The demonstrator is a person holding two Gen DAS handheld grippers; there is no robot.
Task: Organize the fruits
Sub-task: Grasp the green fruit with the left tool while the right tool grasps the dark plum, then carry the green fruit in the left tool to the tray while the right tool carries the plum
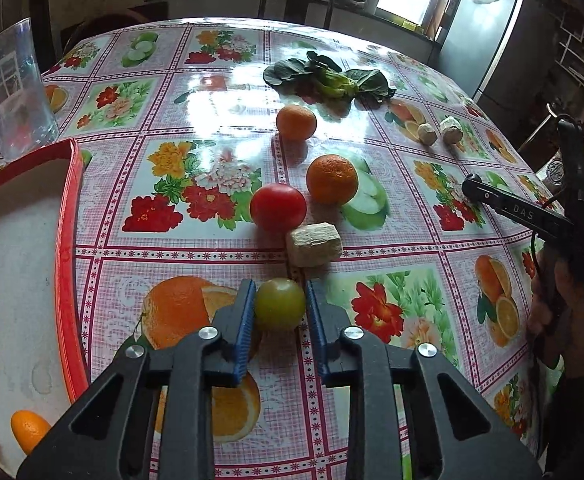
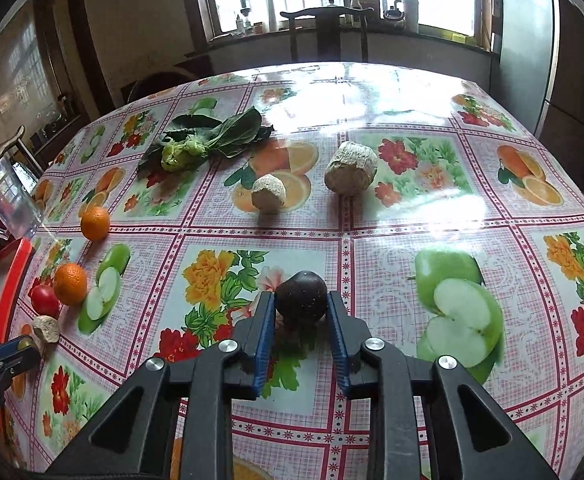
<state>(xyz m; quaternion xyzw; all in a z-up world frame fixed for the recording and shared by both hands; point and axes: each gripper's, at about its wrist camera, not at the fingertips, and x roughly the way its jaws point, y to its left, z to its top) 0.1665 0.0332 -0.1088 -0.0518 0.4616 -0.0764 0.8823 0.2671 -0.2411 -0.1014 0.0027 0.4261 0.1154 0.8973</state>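
A small green round fruit (image 1: 280, 306) rests on the flowered tablecloth (image 1: 196, 120), and my left gripper (image 1: 279, 285) is shut on it, a blue pad against each side. In the right wrist view my right gripper (image 2: 300, 295) is shut on a dark, almost black round fruit (image 2: 301, 290) that sits on the cloth. Beyond the green fruit lie a red tomato-like fruit (image 1: 278, 207) and two oranges (image 1: 332, 179) (image 1: 296, 122). A red-rimmed tray (image 1: 66, 240) at the left edge holds one orange fruit (image 1: 28, 430).
A beige chunk (image 1: 314, 245) lies just behind the green fruit, and two more (image 2: 268, 194) (image 2: 350, 174) lie mid-table. Leafy greens (image 1: 328, 78) lie farther back. A clear pitcher (image 1: 12, 88) stands behind the tray. A dark chair (image 2: 328, 32) is at the far edge.
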